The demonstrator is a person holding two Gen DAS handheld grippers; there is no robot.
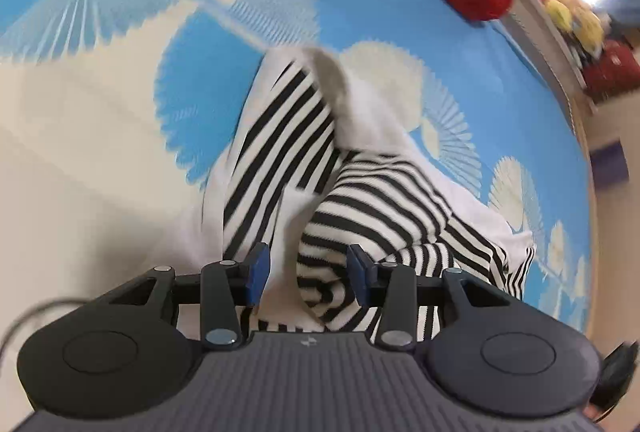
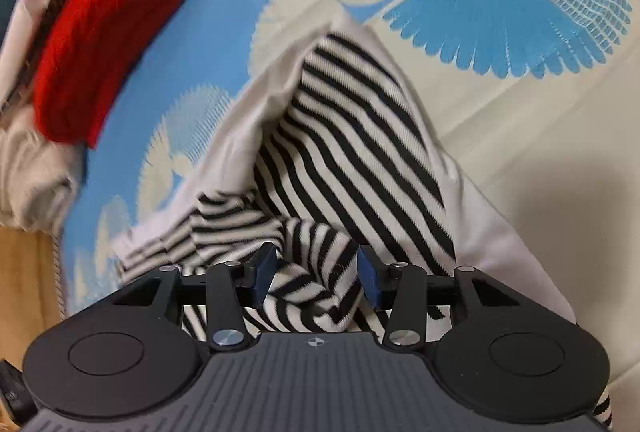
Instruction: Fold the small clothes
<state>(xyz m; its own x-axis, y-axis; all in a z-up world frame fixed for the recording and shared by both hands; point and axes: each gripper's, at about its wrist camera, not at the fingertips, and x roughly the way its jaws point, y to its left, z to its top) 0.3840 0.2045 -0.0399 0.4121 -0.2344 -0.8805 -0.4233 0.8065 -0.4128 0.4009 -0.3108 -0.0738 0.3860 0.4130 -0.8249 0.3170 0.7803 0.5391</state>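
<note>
The striped garment (image 1: 280, 136), black and white stripes with a plain white lining, lies bunched on the blue-and-cream bed cover (image 1: 120, 92). It is rumpled rather than flat: one part runs up the bed as a long flap, and a rolled hump of cloth sits just in front of the jaws in both views. No neat fold shows, so I judge most of the folding is left. The left hand-held gripper (image 1: 306, 272) is released, jaws parted above the hump. The right hand-held gripper (image 2: 318, 274) is likewise released, grasping nothing. A red knit (image 2: 108, 40) lies well apart, near the bed's edge.
</note>
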